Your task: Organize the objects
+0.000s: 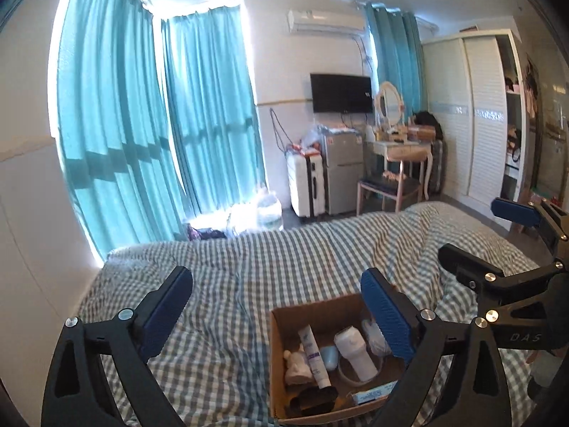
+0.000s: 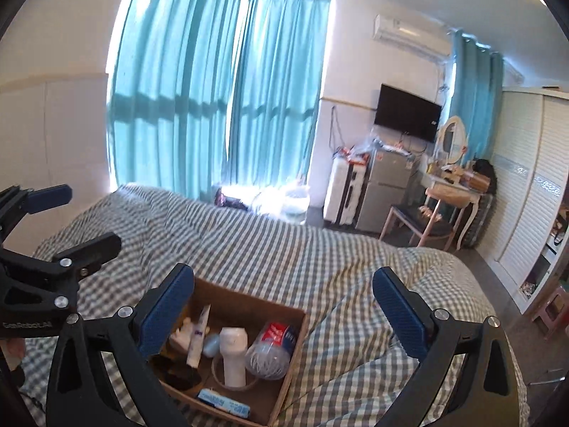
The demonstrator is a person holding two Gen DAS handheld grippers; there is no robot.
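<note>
The left gripper (image 1: 277, 315) is spread wide and grasps nothing; in the left wrist view its blue pads (image 1: 167, 311) frame the lower half of the frame, the right-hand pad overlapping the near corner of a cardboard box (image 1: 275, 363). The right gripper (image 2: 282, 315) is likewise released and empty, its pads standing either side of the same box (image 2: 295, 348) in the right wrist view. Each gripper shows at the edge of the other's view, also spread apart.

The box sits open on a bed (image 1: 249, 259) covered in grey-and-white check, at the lower middle of both frames. Inside it, standing or leaning together, are a white tube (image 2: 198, 334) tilted against the left side, a white bottle (image 2: 233, 352) upright at the centre, a small pale blue item (image 2: 212, 343) between them, a clear plastic container with a red label (image 2: 272, 347) lying on its side to the right, and a blue-and-white flat pack (image 2: 224, 402) along the near wall. A dark item (image 1: 313, 400) lies in the near left corner; what it is cannot be told.

Teal curtains (image 1: 142, 114) fill the upper left.
</note>
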